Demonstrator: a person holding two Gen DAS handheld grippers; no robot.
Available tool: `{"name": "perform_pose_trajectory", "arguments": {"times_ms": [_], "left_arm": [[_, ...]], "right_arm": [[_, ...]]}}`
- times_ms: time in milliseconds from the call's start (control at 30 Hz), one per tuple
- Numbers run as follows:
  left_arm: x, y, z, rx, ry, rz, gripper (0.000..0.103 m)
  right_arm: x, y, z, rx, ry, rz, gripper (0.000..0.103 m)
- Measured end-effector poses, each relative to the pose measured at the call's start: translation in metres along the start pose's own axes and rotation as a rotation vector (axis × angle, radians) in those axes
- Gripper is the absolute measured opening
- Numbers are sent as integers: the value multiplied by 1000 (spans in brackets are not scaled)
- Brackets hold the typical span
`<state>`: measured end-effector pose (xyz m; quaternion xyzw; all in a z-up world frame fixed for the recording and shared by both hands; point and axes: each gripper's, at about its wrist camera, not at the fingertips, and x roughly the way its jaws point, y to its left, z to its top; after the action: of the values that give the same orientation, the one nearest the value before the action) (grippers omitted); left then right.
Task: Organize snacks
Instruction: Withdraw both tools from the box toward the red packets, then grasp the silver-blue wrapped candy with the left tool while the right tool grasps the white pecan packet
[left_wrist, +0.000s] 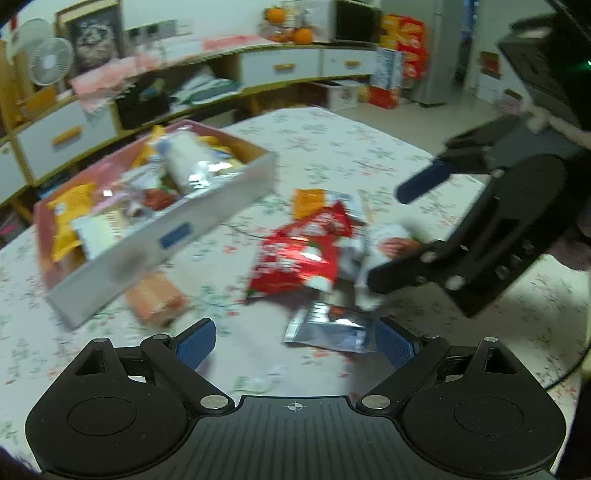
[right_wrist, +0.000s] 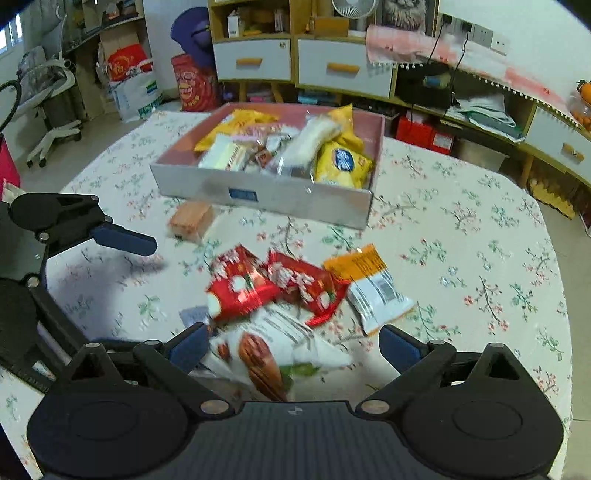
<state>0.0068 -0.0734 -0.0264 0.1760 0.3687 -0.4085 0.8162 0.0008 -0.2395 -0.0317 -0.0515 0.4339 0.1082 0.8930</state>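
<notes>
Right gripper (right_wrist: 293, 347) spread wide, jaws empty, hovering over a white packet (right_wrist: 266, 354) at the near edge of the snack pile. Left gripper (left_wrist: 293, 341) just as wide, nothing between its blue pads, with a silver packet (left_wrist: 328, 328) lying just ahead of it. Just behind the white packet sit two red packets (right_wrist: 273, 284), touching each other, and an orange-and-white packet (right_wrist: 369, 284) to their right. Further beyond, a small orange block (right_wrist: 192, 219) rests on the floral tablecloth (right_wrist: 461, 240) just in front of the shallow box (right_wrist: 273, 192), which is already heaped with yellow and white snacks.
</notes>
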Motion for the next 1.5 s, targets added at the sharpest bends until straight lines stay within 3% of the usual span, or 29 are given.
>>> {"name": "perform_pose_trajectory", "arguments": {"times_ms": [300,567,767,900,933,1233,1500], "left_arm": [[15,-22,-1,54,-4,-34,92],[20,-24,-2,47,19,-47,69],[19,-23,-1,48,21,-34,53],[18,-20,0,36,21,-33,48],[18,-20,0,36,22,-32,42],[15,-19,-1,48,31,-27,42],[12,-18,0,44,41,-21,40]], "right_arm": [[-8,-21,-15,-9,22,12,72],[-15,-31,-22,-15,28,50,72],[-15,-20,-24,-53,34,86,72],[-14,-13,-24,-76,30,94,72],[-13,-12,-24,-75,29,93,72],[-7,-18,-19,7,22,92,69],[3,-16,-14,60,41,107,60]]}}
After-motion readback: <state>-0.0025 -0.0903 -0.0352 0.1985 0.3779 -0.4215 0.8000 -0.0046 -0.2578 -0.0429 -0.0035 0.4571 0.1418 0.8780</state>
